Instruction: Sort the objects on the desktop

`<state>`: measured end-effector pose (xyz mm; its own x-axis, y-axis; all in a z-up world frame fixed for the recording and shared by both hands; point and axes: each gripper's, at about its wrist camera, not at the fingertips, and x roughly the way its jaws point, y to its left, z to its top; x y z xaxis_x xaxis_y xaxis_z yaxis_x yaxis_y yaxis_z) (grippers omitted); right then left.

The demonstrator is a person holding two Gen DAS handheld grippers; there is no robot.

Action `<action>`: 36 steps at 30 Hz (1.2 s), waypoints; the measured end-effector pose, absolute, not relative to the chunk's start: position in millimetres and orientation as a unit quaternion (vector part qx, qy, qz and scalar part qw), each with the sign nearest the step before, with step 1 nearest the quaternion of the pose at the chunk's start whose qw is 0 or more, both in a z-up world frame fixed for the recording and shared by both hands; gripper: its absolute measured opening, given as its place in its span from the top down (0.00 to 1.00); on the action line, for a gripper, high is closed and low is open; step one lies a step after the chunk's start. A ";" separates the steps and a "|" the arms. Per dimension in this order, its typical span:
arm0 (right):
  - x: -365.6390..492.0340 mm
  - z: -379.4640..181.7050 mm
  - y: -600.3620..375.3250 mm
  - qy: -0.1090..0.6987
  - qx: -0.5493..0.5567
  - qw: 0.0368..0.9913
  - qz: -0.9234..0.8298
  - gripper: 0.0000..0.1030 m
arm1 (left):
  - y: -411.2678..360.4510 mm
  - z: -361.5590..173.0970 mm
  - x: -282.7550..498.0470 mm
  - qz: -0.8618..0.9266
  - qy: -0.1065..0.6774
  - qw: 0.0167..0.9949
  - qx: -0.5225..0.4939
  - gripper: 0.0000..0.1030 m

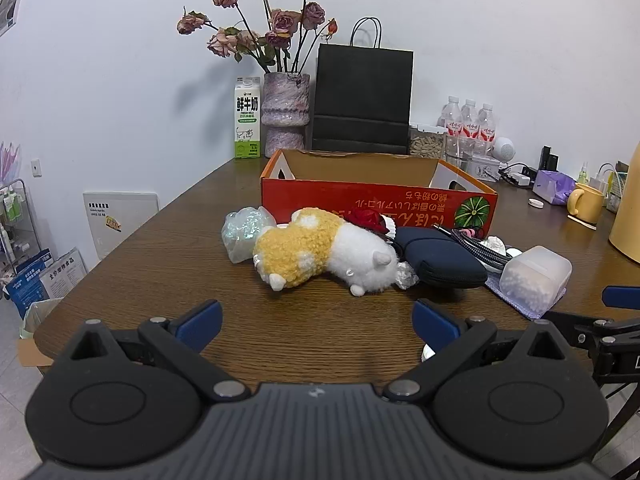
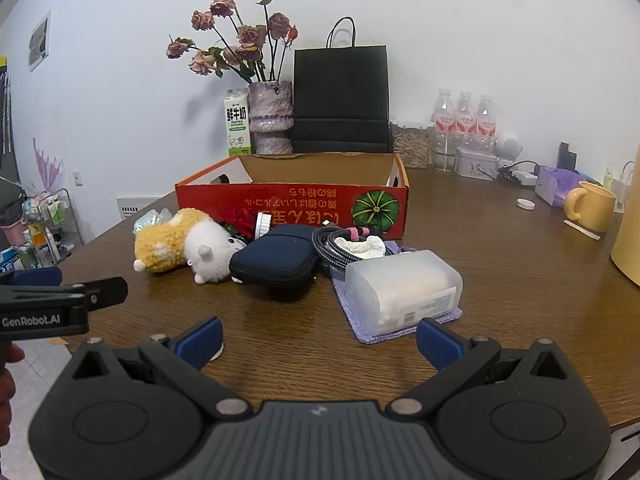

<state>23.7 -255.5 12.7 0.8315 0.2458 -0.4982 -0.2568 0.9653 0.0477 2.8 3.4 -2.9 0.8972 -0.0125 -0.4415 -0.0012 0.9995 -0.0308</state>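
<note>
Both tools hang over the near edge of the wooden surface [image 1: 160, 240], tipped down a little, and neither has anything in it: the left gripper [image 1: 318, 326] has its jaws spread as wide as they go over bare wood, and the right gripper [image 2: 320, 340] likewise.

The clutter to be sorted lies in a row just in front of the open orange carton [image 1: 376, 200], which looks like the place for it. From the left: a crinkly clear packet [image 1: 242, 236], a yellow-and-white plush toy [image 1: 320, 254] on its side, a navy zip pouch [image 2: 276, 258] touching it, a coiled braided cable [image 2: 332, 246], and a frosted plastic box [image 2: 404, 290] sitting on a purple cloth [image 2: 352, 312].

I'd start with the nearest outliers: the plush for the left tool, the frosted box for the right. The box is wide and smooth, so take it squarely across its short side. The cloth under it may drag along.

Behind the carton stand a vase of roses [image 2: 270, 116], a milk carton [image 1: 247, 118], a black paper bag [image 1: 362, 100] and water bottles [image 2: 464, 120]; a yellow mug [image 2: 592, 206] sits off right. Keep lifts low over the carton's front wall.
</note>
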 end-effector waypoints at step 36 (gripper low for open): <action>21.1 16.8 -252.6 0.256 -0.012 0.957 0.135 0.00 | 3.1 -2.9 3.0 -0.002 0.228 0.974 -0.015 0.00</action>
<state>21.1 -252.6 16.8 0.8324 0.2521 -0.4935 -0.2639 0.9634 0.0470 3.0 3.1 -2.9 0.8962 -0.0099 -0.4435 -0.0037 0.9995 -0.0298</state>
